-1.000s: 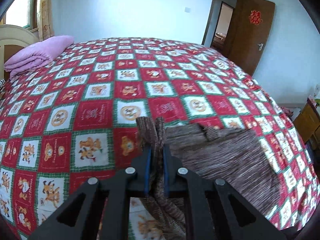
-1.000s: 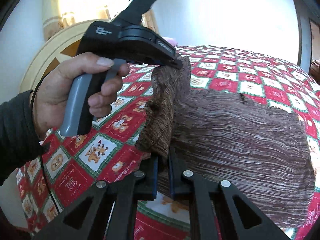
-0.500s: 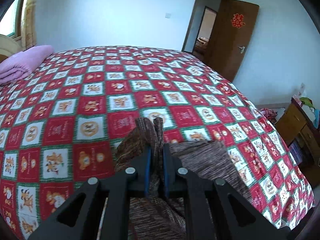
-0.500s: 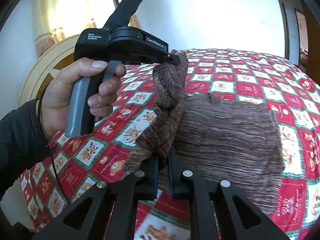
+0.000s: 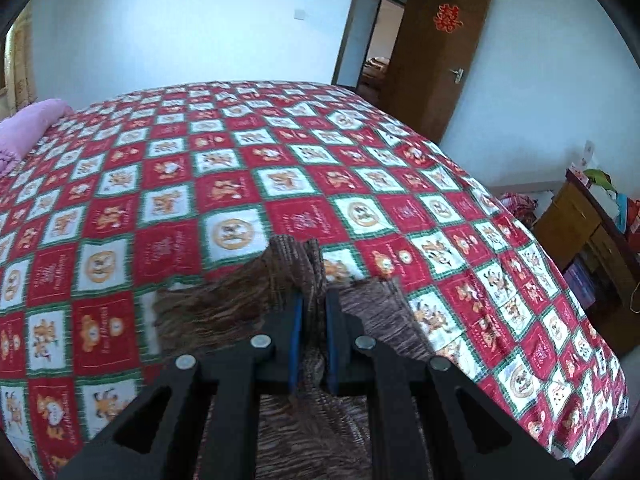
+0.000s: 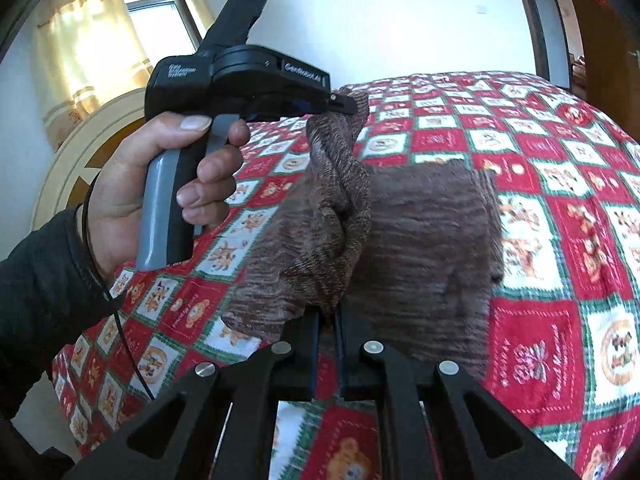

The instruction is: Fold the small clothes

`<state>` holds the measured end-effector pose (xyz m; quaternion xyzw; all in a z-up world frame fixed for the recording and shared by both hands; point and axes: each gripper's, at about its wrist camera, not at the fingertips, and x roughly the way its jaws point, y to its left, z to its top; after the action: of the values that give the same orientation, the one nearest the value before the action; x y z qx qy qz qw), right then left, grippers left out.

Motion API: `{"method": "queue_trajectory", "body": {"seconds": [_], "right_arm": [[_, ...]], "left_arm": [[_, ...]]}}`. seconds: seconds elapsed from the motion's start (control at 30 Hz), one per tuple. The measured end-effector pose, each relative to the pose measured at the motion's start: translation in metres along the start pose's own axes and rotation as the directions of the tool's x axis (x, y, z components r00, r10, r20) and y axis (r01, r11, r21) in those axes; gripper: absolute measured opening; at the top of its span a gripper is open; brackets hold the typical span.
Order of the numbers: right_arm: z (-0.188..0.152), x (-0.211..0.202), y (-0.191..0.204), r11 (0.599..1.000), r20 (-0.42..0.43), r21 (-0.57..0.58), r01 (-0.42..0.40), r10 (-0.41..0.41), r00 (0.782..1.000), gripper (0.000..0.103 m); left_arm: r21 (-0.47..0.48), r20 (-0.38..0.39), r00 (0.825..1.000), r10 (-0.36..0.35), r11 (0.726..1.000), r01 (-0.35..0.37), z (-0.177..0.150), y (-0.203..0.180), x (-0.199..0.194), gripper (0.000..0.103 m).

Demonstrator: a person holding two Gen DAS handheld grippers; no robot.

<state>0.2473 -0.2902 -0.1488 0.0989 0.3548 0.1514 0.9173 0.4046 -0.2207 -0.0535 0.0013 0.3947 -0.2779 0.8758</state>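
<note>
Bedroom setup for us: pale walls, a brown wooden door (image 5: pixel 442 52) standing open with a red paper ornament on it, and a big bed under a red, white and green patchwork bedspread (image 5: pixel 168 184) covered in little cartoon squares. Pink folded bedding (image 5: pixel 24 132) sits way over at the far left edge of the bed, and a wooden cabinet (image 5: pixel 580 236) with clutter on top is off to the right.

We've got the brown striped knit garment (image 6: pixel 420 248) spread near the close edge of the bed, and both of our grippers are clamped onto it. Our left gripper (image 5: pixel 314 320) has its blue-lined jaws pinched tight on a bunched-up fold, with a bit of the cloth poking up past the fingertips. From the right wrist camera we see that same gripper from the side, in our left hand (image 6: pixel 160 192) with a dark sleeve (image 6: pixel 36 280) behind it, lifting a corner of the fabric so it hangs in a twisted drape above the rest.

Our right gripper (image 6: pixel 326 324) is squeezed down on the lower end of that draped edge, right at the near side of the garment. The rest of the cloth lies flat on the bedspread to the right of the raised fold.
</note>
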Motion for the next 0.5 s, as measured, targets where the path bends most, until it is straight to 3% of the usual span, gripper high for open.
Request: {"method": "queue_trajectory", "body": {"seconds": [0.17,0.5], "right_arm": [[-0.008,-0.011,-0.019,1.0,-0.006,0.029,0.009,-0.009,1.0,0.004],[-0.027,-0.015,-0.063,0.988,-0.012,0.157,0.006,-0.004,1.0,0.004]], "left_arm": [[0.047,-0.015,0.999,-0.028,0.998,0.029,-0.002,-0.023,0.016,0.011],[0.126,-0.062,0.998,-0.011,0.992,0.019,-0.005,-0.062,0.05,0.011]]}}
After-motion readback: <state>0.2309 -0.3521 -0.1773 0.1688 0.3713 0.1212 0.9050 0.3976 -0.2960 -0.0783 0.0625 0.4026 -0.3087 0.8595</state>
